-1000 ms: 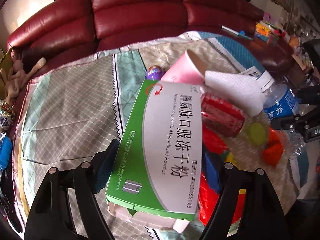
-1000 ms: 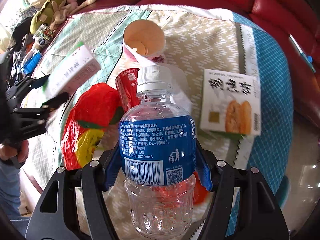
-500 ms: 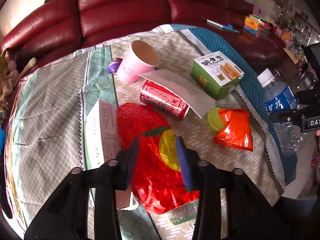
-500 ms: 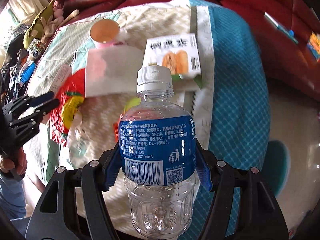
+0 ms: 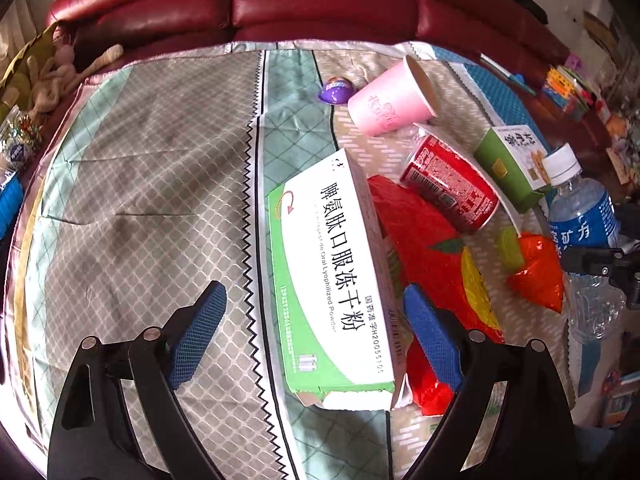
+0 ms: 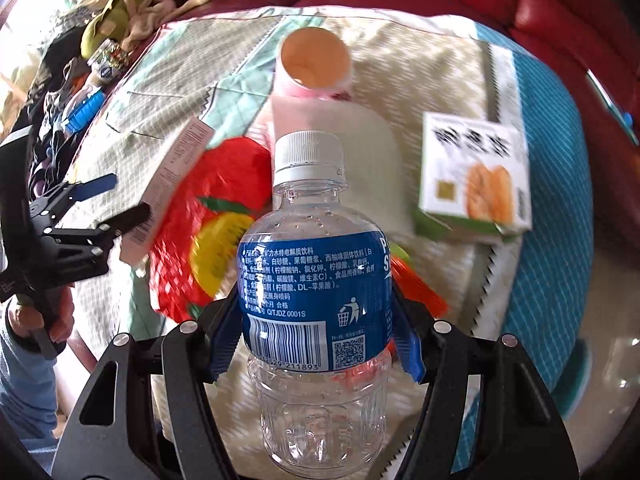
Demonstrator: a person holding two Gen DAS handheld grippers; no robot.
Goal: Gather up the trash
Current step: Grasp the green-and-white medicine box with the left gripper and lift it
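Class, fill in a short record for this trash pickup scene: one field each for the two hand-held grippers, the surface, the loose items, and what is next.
Left hand-held gripper: open, straddling the medicine box
Right hand-held gripper: shut on the bottle
Surface: patterned cloth before a red sofa
Loose items: pink cup, red can, red bag, snack box, orange wrapper
Likely next: left closes on the medicine box

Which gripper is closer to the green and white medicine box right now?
Left. The left gripper is open with the medicine box between its fingers; the right gripper is off to the side, shut on the water bottle.
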